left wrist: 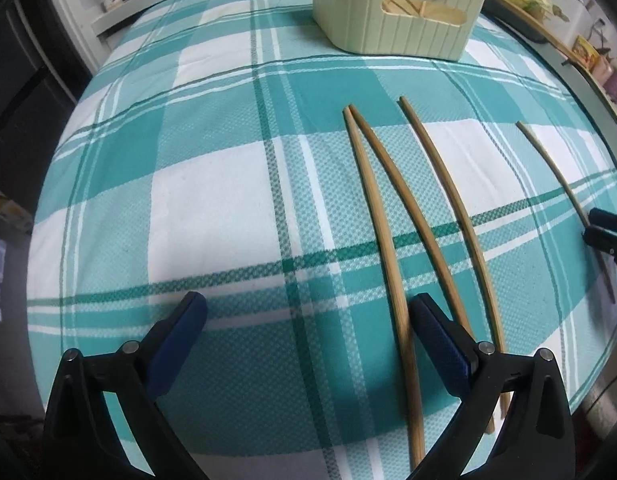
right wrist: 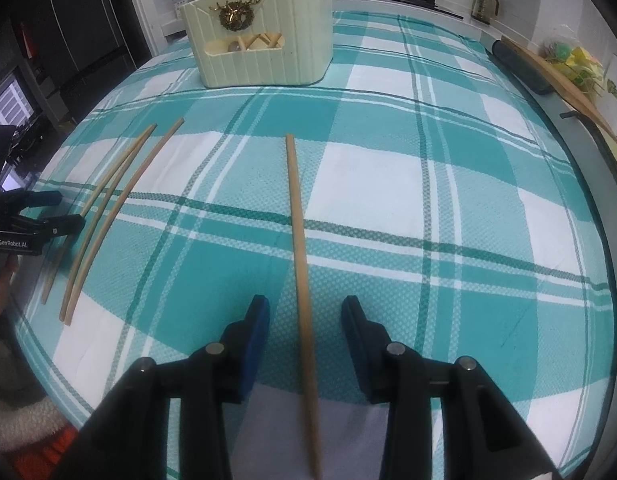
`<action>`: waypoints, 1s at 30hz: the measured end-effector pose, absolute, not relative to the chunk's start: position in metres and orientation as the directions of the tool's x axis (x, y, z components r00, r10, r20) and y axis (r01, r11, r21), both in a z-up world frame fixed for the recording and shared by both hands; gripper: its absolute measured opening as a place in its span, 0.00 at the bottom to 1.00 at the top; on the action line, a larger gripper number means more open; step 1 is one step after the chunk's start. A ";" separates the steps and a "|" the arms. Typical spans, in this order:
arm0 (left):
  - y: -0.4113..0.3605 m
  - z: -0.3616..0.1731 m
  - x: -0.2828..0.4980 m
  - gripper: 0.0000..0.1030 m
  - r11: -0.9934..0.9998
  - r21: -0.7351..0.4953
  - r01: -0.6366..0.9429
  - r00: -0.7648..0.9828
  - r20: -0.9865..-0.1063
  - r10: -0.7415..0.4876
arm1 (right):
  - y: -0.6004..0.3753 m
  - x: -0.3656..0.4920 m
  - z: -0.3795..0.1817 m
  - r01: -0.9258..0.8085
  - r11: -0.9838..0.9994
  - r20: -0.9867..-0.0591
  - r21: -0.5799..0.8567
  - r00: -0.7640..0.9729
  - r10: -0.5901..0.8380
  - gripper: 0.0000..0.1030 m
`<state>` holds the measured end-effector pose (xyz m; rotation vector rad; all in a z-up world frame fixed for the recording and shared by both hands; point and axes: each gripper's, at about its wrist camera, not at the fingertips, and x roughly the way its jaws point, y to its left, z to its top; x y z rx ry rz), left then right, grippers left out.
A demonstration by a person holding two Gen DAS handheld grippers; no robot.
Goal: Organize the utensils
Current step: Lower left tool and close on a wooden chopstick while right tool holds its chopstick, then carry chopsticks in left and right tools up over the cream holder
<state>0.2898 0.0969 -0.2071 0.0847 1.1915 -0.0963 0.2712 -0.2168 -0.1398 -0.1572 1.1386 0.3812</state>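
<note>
Left wrist view: we see our left gripper (left wrist: 308, 312) with its jaws spread wide over the teal plaid tablecloth (left wrist: 212, 208), gripping nothing. Its right finger (left wrist: 440, 336) sits just beside the leftmost chopstick (left wrist: 382, 240), whether touching we cannot tell. Two more chopsticks (left wrist: 448, 200) lie to the right, and a fourth (left wrist: 556, 168) runs toward the right gripper (left wrist: 604, 232) at the frame edge. A cream utensil holder (left wrist: 396, 12) stands at the far side.

Right wrist view: our right gripper (right wrist: 304, 320) is partly open, straddling a single chopstick (right wrist: 298, 232) that lies flat between the pads (neither pad touches it). Three chopsticks (right wrist: 108, 208) lie at left near the left gripper (right wrist: 32, 216). The utensil holder (right wrist: 264, 36) holds wooden utensils.
</note>
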 end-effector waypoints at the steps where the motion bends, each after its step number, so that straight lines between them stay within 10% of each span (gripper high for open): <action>1: 0.095 -0.207 0.296 0.96 0.990 0.015 0.138 0.362 -0.932 -0.036 | -0.216 0.278 -0.140 -0.387 0.919 -0.912 0.072 0.347 0.218 0.38; 13: 0.083 -0.198 0.356 0.52 0.987 -0.008 0.159 0.339 -0.939 -0.062 | -0.172 0.366 -0.144 -0.529 0.848 -0.940 0.028 0.275 0.203 0.27; 18: 0.072 -0.196 0.354 0.07 0.980 -0.007 0.196 0.366 -0.927 -0.080 | -0.160 0.382 -0.145 -0.524 0.851 -0.933 0.021 0.296 0.205 0.07; 30: 0.093 -0.103 0.294 0.05 0.989 -0.081 0.127 0.604 -0.784 -0.142 | -0.207 0.344 -0.064 -0.426 0.893 -0.795 0.143 0.489 0.360 0.07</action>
